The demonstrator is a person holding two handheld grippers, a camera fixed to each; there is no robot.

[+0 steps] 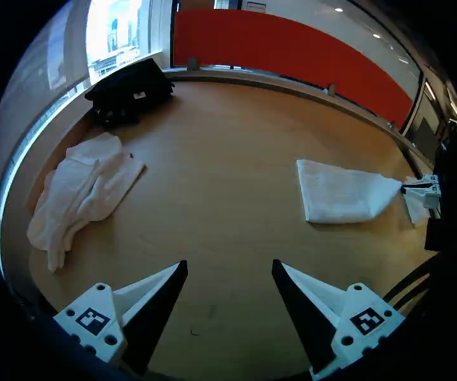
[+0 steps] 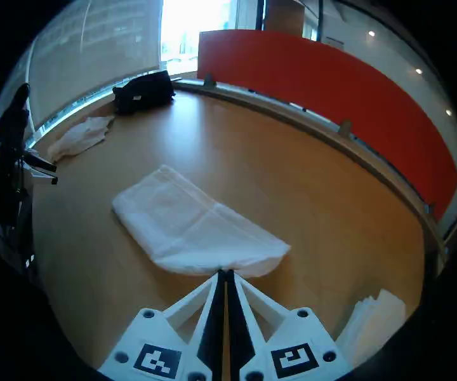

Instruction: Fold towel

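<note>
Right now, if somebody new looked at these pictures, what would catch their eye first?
The folded white towel in the middle of the wooden table, with the right gripper shut on its near edge. Next, the red partition along the table's far side. Then a crumpled white towel near a black bag by the window, beyond the open left gripper.

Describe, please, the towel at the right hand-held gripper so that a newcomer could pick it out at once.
Start from the long red partition behind the wooden table. Mid-table lies the folded towel, its near edge pinched by the right hand-held gripper. Unlike the crumpled towel by the black bag, it is flat and smoothly folded.
</note>
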